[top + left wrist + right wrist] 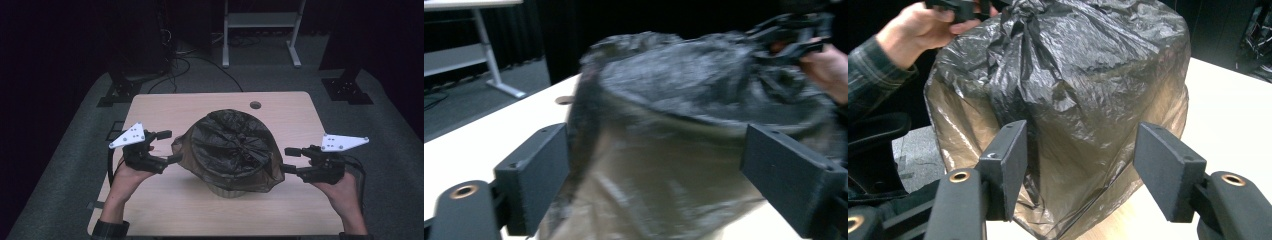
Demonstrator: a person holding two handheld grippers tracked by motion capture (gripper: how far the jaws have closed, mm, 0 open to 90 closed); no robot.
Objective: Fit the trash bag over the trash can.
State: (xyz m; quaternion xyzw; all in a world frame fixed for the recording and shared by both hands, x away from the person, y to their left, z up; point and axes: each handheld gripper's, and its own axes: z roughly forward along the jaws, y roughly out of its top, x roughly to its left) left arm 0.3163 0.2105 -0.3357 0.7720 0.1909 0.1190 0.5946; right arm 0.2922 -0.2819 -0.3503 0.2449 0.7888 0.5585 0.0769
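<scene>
Centrally on the pale wooden table [165,210] stands a round container draped in a crinkled black plastic bag [229,150], its thin brownish-translucent skirt hanging loose down the sides and bunching toward the tabletop. The bag's top is gathered into creases that meet near the middle. A small round hole [255,105] is set in the table's far edge, beyond the bag.

Left gripper [167,146] — held in the person's left hand [131,172], it sits just beside the bag's left flank. Its two black jaws stand wide apart; in the left gripper view [651,180] the bag's film lies between them, yet neither pad presses on it. That view is blurred, so any light contact with the film cannot be settled.

Right gripper [290,159] — held in the person's right hand [340,187], it sits just beside the bag's right flank. Its jaws are parted; in the right gripper view [1080,170] the bag's skirt hangs in the gap with clear space at each pad. Nothing is gripped.

Both grippers point inward at the bag from opposite sides, level with its upper half. A grey three-cornered plate tops each gripper, and a plaid sleeve [868,75] covers the left forearm.
</scene>
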